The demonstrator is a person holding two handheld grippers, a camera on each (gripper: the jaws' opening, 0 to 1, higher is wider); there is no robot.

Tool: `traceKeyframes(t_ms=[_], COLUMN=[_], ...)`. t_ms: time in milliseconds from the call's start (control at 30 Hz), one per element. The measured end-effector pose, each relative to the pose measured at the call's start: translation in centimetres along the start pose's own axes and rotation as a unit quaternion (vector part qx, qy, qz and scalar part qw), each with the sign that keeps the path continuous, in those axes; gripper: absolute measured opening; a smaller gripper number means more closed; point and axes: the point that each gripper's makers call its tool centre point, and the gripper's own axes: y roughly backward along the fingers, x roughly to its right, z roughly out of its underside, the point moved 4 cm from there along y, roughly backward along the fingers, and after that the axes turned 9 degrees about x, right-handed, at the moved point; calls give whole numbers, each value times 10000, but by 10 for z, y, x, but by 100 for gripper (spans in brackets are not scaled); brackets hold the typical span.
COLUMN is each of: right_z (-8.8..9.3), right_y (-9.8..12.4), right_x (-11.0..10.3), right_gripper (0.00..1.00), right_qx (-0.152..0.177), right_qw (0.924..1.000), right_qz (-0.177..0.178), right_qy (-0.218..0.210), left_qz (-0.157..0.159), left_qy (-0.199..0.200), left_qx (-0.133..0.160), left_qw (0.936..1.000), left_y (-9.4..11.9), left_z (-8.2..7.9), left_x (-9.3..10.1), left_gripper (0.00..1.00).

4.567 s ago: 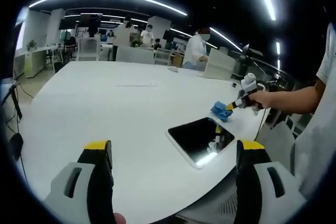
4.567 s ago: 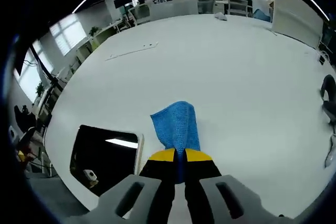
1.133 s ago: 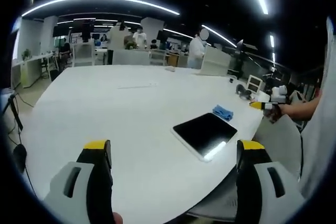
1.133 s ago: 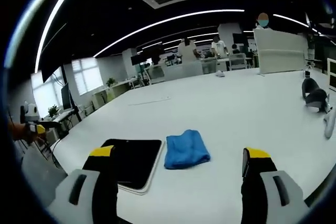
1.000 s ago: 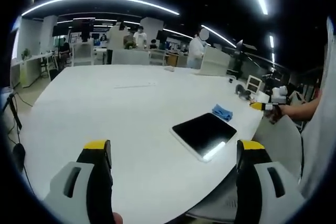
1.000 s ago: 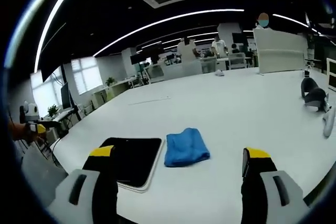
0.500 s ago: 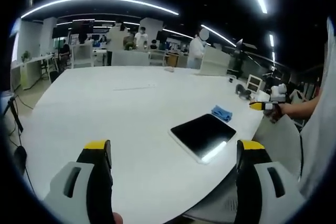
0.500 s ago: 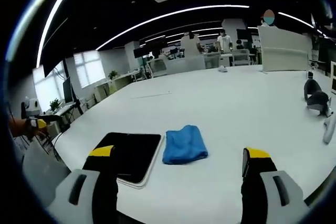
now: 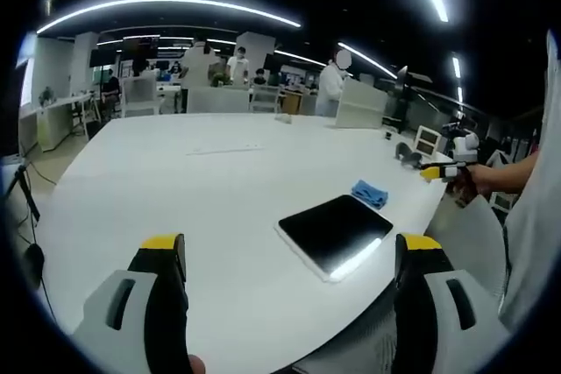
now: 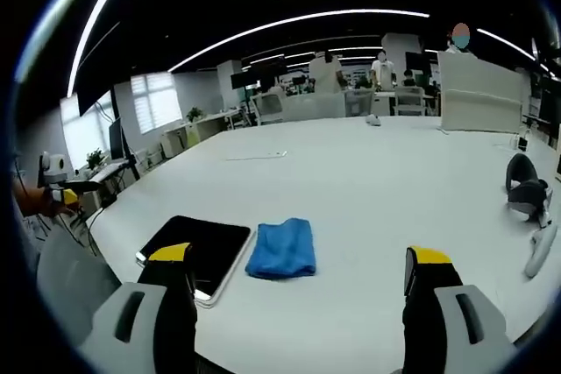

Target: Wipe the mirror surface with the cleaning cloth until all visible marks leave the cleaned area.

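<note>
Cloth (image 10: 282, 250) just beside mirror (image 10: 193, 247) on table (image 10: 368, 181), both tongs released, empty

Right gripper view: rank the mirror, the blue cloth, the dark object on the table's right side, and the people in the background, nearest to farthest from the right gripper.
1. Mirror, low left, by the left jaw; the cloth lies beside it, too close to call.
2. Dark object, far right on the table.
3. People, beyond the table's far edge.

The right gripper is open.
</note>
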Motion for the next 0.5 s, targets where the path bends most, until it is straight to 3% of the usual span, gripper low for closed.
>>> traceKeyframes(t_ms=[133,200,233,300,400,500], right_z=[-9,-14,-17,-20,-20,-17], right_y=[-3,-5,-5,-6,-6,-6], right_x=[11,8,6,1,-2,-9], right_gripper=[99,99,99,99,99,99], right_qx=[-85,-92,-53,-53,-53,-68], right_qw=[9998,9994,9992,9987,9986,9989], right_qz=[-175,-313,-383,-508,-507,-452], right_qy=[8,-129,-134,-83,-121,-99], left_qz=[-202,-223,-259,-408,-346,-245], left_qy=[118,-66,-229,-142,-269,-292], left_qx=[82,30,76,39,-40,-101], left_qw=[9997,9997,9994,9991,9990,9992], left_y=[1,3,4,6,10,12], left_z=[-11,-17,-20,-18,-17,-13], left_x=[10,18,17,13,13,1], left_gripper=[99,99,99,99,99,99])
